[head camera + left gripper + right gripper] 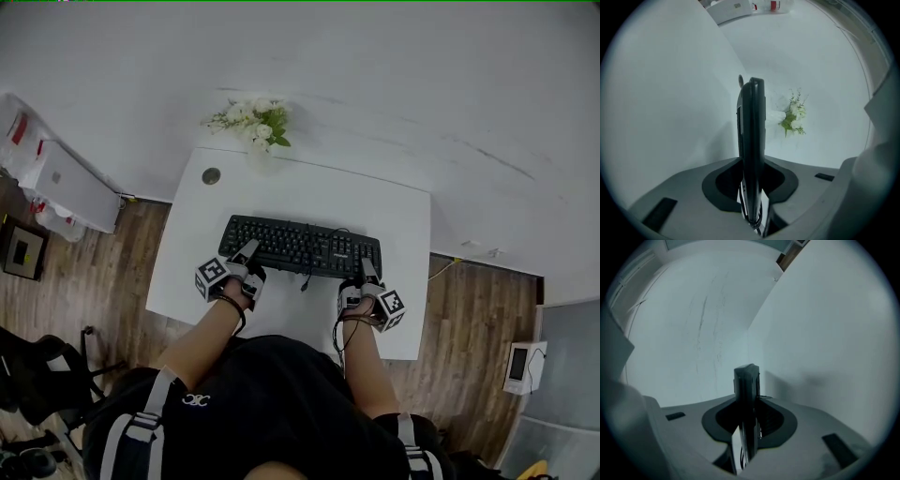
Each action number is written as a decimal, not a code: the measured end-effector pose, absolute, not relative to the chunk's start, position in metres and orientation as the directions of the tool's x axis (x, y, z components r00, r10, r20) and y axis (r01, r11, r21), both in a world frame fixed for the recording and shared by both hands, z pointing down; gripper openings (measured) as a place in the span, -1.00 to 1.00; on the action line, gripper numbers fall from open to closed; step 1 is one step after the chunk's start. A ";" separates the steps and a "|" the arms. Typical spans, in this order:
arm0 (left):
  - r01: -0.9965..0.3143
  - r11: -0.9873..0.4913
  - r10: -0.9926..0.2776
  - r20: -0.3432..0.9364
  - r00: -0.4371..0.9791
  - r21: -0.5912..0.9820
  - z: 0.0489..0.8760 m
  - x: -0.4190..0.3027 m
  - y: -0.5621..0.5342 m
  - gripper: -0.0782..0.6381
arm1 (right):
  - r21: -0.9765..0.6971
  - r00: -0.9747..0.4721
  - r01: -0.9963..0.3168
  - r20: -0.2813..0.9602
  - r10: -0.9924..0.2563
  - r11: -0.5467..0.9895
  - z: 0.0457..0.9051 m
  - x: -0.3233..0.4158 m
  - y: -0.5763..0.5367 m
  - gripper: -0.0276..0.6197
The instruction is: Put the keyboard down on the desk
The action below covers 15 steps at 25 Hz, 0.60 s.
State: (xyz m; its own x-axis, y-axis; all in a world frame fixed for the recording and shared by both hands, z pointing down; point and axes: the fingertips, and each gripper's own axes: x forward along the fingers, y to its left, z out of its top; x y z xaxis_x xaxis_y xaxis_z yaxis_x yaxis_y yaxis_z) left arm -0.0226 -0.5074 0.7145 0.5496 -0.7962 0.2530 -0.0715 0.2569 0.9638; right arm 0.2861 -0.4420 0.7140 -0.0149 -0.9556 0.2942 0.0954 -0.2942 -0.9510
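A black keyboard [300, 246] lies level over the middle of the white desk [398, 211]; whether it touches the top I cannot tell. My left gripper [247, 255] is shut on its front left corner and my right gripper [367, 273] on its front right corner. In the left gripper view the keyboard [752, 136] stands edge-on, clamped between the left gripper's [752, 190] jaws. It appears the same way in the right gripper view, where the keyboard [746, 390] is pinched in the right gripper [746, 430]. Its cable [307, 274] hangs at the front edge.
A white flower bunch [255, 122] [793, 115] stands at the desk's back edge against the wall, with a round cable hole [211, 175] beside it. On the floor are a white box [70, 183] at the left and a dark chair [37, 375] at lower left.
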 end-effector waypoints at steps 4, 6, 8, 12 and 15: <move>-0.083 0.277 -0.782 0.274 0.560 0.957 0.724 -0.021 -0.513 -0.56 | -0.942 -0.012 0.099 0.322 -0.947 -0.321 0.725 0.286 -0.441 -0.68; -0.090 0.288 -0.775 0.287 0.563 0.953 0.729 -0.020 -0.515 -0.56 | -0.937 0.000 0.107 0.333 -0.943 -0.332 0.729 0.287 -0.442 -0.68; -0.093 0.306 -0.769 0.303 0.563 0.948 0.733 -0.020 -0.516 -0.56 | -0.928 0.011 0.124 0.354 -0.935 -0.350 0.733 0.287 -0.441 -0.68; -0.085 0.345 -0.765 0.333 0.552 0.935 0.743 -0.024 -0.516 -0.56 | -0.913 0.005 0.137 0.388 -0.922 -0.384 0.742 0.282 -0.439 -0.68; -0.082 0.356 -0.760 0.340 0.554 0.931 0.747 -0.024 -0.515 -0.56 | -0.908 0.007 0.134 0.400 -0.916 -0.396 0.746 0.282 -0.438 -0.68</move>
State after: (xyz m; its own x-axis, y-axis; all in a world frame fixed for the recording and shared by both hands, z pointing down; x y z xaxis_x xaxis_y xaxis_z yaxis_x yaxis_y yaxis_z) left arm -0.0243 -0.5154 0.7466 0.5537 -0.7603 0.3398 -0.0819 0.3563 0.9308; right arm 0.2817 -0.4383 0.7462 0.0066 -0.9164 0.4002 0.1344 -0.3958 -0.9085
